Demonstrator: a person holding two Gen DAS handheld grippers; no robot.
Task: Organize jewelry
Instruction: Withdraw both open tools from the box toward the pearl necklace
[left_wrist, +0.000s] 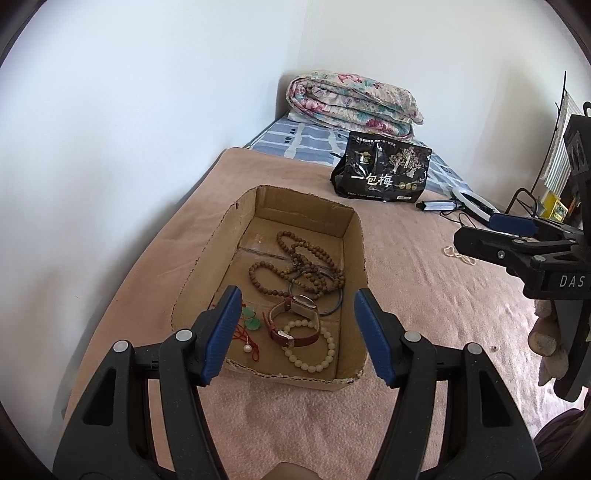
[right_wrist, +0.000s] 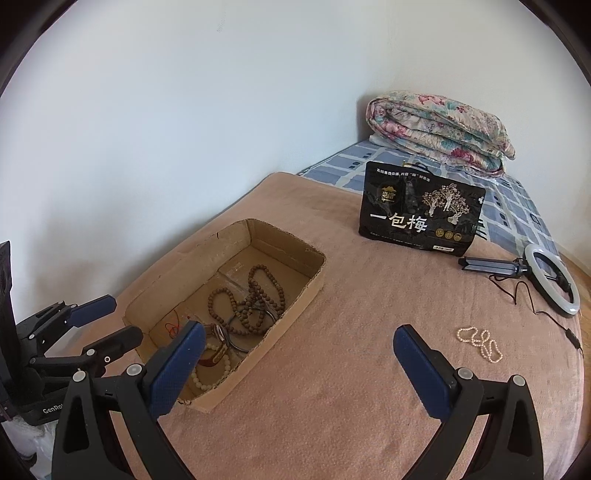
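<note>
You can see an open cardboard box (left_wrist: 352, 236) on the bed holding brown bead strings (left_wrist: 295, 266), a red-strap watch (left_wrist: 295, 321), a pale bead bracelet (left_wrist: 314, 349) and a green charm (left_wrist: 251, 319), while a small pearl string (right_wrist: 480, 343) lies well apart on the blanket.

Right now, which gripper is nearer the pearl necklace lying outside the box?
Right. The right gripper hovers open over the blanket, with the pearl necklace just beyond its right finger. The left gripper sits open over the cardboard box, farther away.

You are facing plain white walls (right_wrist: 184, 129) meeting behind a bed (right_wrist: 369, 369) where a folded floral quilt (right_wrist: 439, 129) is lying in daylight.
</note>
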